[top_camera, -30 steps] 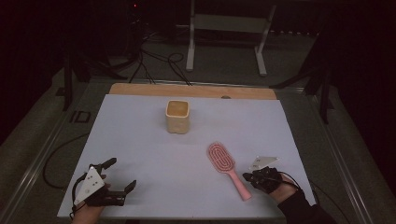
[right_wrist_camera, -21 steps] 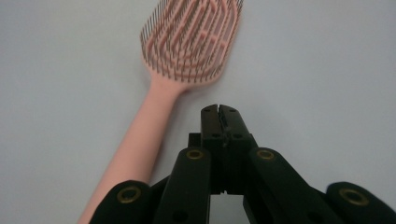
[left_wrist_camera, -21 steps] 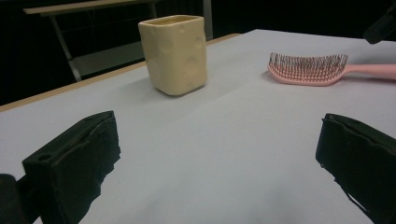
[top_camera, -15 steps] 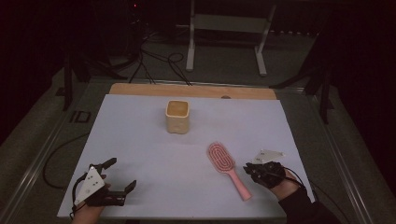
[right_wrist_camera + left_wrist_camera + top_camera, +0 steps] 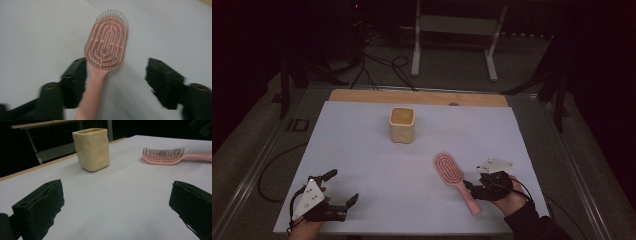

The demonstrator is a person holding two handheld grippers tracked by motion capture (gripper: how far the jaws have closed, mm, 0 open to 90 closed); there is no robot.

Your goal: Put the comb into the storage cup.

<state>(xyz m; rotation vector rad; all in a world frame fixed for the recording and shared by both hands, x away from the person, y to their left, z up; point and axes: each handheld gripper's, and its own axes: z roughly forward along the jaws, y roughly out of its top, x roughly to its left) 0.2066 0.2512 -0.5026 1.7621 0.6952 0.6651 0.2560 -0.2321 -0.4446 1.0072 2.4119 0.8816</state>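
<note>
A pink hairbrush (image 5: 448,170) lies bristles up on the white table cover, its handle pointing toward the front right. My right gripper (image 5: 471,189) hovers over that handle; its jaws have just been opening. In the right gripper view the brush (image 5: 107,42) runs up between the wide-apart jaws of the right gripper (image 5: 116,75), its handle close beside the left one, not pinched. A cream cup (image 5: 402,125) stands upright at the middle back. My left gripper (image 5: 342,186) rests open at the front left, facing the cup (image 5: 92,150) and the brush (image 5: 163,156), with bare table between the jaws of the left gripper (image 5: 116,205).
The white table cover (image 5: 362,150) ends at a wooden strip (image 5: 417,96) along the far edge. Beyond it stand a metal frame (image 5: 452,30) and cables (image 5: 377,65) on the dark floor. Open room lies between the cup and both grippers.
The right gripper has risen a little above the brush handle and its jaws have spread. The brush, the cup and the left gripper stay where they were.
</note>
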